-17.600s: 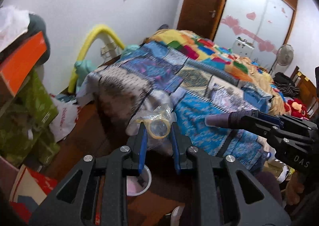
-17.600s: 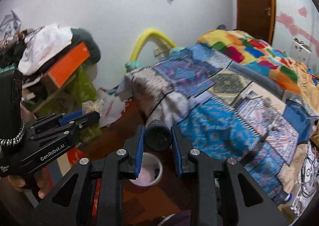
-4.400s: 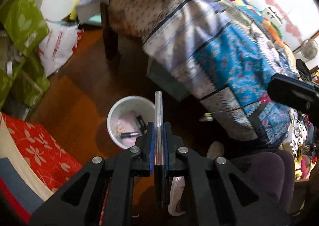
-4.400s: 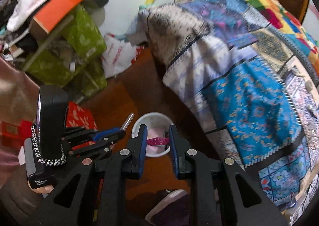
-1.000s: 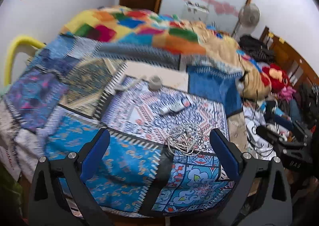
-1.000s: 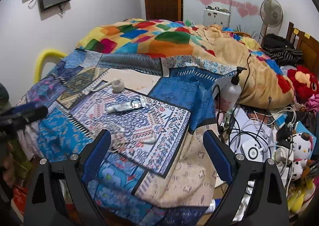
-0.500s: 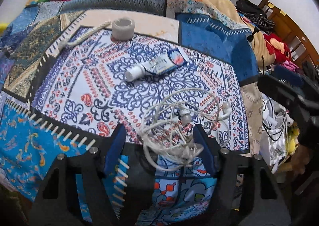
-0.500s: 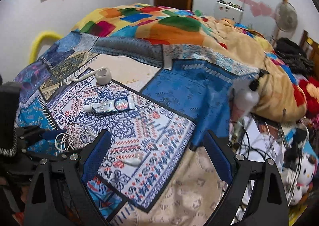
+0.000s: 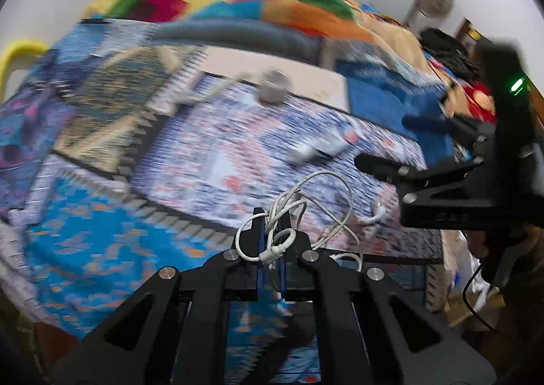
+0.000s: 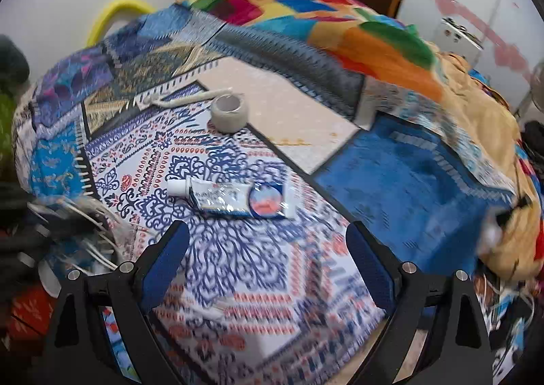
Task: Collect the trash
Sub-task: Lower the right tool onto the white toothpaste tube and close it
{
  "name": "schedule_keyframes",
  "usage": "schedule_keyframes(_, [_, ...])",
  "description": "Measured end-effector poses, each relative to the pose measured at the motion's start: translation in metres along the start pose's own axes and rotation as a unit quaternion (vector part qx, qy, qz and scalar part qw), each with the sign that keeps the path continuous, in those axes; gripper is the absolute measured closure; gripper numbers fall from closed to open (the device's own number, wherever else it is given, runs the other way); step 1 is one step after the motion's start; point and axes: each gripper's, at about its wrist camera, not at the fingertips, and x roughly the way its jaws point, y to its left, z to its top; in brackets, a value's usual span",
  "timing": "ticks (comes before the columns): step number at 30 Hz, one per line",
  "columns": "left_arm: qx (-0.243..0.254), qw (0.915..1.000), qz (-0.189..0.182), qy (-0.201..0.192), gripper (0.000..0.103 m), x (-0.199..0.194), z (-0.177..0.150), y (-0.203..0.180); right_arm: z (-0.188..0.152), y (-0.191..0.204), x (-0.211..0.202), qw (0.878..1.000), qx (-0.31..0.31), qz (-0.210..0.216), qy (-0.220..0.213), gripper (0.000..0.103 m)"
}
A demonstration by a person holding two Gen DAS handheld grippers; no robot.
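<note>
Left wrist view showed the left gripper (image 9: 271, 242) just closed on the tangled white cable (image 9: 299, 211), light and floppy, so its loops likely trail. The right gripper (image 10: 268, 259) stood wide and empty over the squashy tube (image 10: 234, 198), best pinched mid-body.

left gripper (image 9: 271, 232): angled steeply down, fingers (image 9: 255, 242) just closed, clamped on a tangle of white earphone cable (image 9: 299, 208)
right gripper (image 10: 267, 259): also pitched down, fingers (image 10: 166, 259) spread wide with nothing between them; seen side-on at the right edge of the left wrist view, a hand (image 9: 510, 249) gripping its handle
</note>
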Motion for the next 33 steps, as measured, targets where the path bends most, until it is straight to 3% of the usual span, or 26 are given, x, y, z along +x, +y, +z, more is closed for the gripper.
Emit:
schedule_keyframes(5, [-0.036, 0.9987, 0.017, -0.032, 0.098, -0.024, 0.005, 0.03, 0.011, 0.02, 0.024, 0.999, -0.041, -0.006, 0.016, 0.012])
schedule_keyframes(8, [-0.05, 0.9976, 0.019, -0.045, 0.098, -0.033, 0.008, 0.039, 0.014, 0.032, 0.036, 0.997, -0.068, -0.016, 0.024, 0.024])
schedule_keyframes(10, [-0.053, 0.9971, 0.019, -0.052, 0.098, -0.038, 0.009, 0.043, 0.017, 0.03, 0.036, 0.998, -0.053, -0.002, 0.025, 0.03])
schedule_keyframes(13, [-0.054, 0.9967, 0.018, -0.057, 0.098, -0.043, 0.009, 0.045, 0.019, 0.022, 0.038, 0.999, -0.016, 0.023, 0.03, 0.045])
schedule_keyframes(15, [-0.055, 0.9966, 0.017, -0.059, 0.098, -0.044, 0.009, 0.044, 0.02, 0.022, 0.036, 1.0, -0.014, 0.017, 0.022, 0.064])
schedule_keyframes(16, [-0.055, 0.9966, 0.016, -0.059, 0.098, -0.046, 0.008, 0.043, 0.021, 0.023, 0.036, 1.0, -0.014, 0.01, 0.021, 0.067])
schedule_keyframes(18, [-0.053, 0.9966, 0.017, -0.06, 0.098, -0.048, 0.008, 0.04, 0.023, 0.024, 0.036, 1.0, -0.011, -0.006, 0.021, 0.09])
schedule_keyframes(20, [-0.051, 0.9965, 0.02, -0.062, 0.098, -0.052, 0.008, 0.039, 0.026, 0.022, 0.035, 1.0, 0.003, -0.003, 0.023, 0.101])
schedule_keyframes(26, [-0.051, 0.9952, 0.025, -0.08, 0.098, -0.076, 0.012, 0.036, 0.026, 0.009, 0.016, 0.998, 0.058, 0.019, 0.017, 0.101])
schedule_keyframes(29, [-0.048, 0.9943, 0.027, -0.091, 0.098, -0.09, 0.012, 0.033, 0.024, 0.011, -0.001, 0.998, 0.051, 0.029, 0.013, 0.101])
schedule_keyframes(33, [-0.049, 0.9932, 0.028, -0.101, 0.098, -0.103, 0.011, 0.032, 0.023, 0.017, -0.007, 0.995, 0.028, 0.082, 0.039, 0.096])
